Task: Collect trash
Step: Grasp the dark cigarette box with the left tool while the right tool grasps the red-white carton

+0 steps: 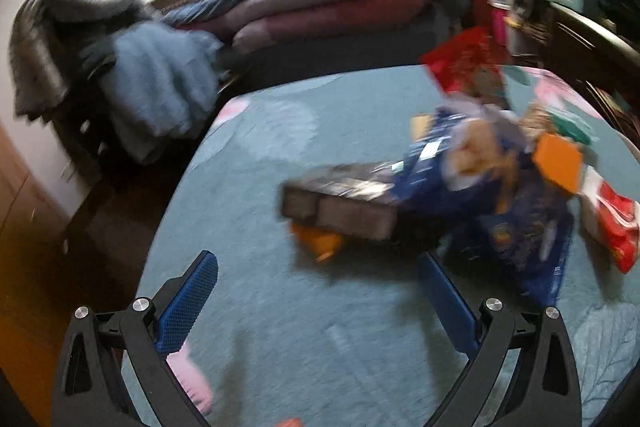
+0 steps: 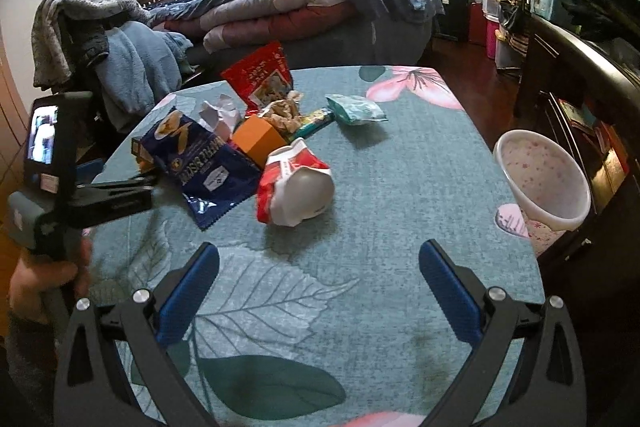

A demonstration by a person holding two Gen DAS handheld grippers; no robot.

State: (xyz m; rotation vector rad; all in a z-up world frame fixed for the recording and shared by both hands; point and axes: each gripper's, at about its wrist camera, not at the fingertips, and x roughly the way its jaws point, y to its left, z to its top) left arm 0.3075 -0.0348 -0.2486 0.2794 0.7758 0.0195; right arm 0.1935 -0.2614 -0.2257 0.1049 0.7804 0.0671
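Observation:
Trash lies on a teal floral tablecloth [image 2: 400,187]. A blue snack bag [image 2: 200,163], a red and white crumpled wrapper [image 2: 292,183], an orange box [image 2: 256,141], a red snack bag [image 2: 260,75], crumpled white paper [image 2: 220,115] and a teal packet [image 2: 354,111] are there. My right gripper [image 2: 318,263] is open and empty, short of the red and white wrapper. In the blurred left wrist view my left gripper [image 1: 318,275] is open and empty, near a dark box [image 1: 340,199] and the blue bag [image 1: 500,195]. The left gripper also shows in the right wrist view [image 2: 120,195].
A white speckled bin [image 2: 544,187] stands at the table's right edge. A bed with folded quilts [image 2: 288,3] is behind the table, a chair draped with blankets [image 2: 120,55] at the left, and dark cluttered furniture [image 2: 580,39] at the right.

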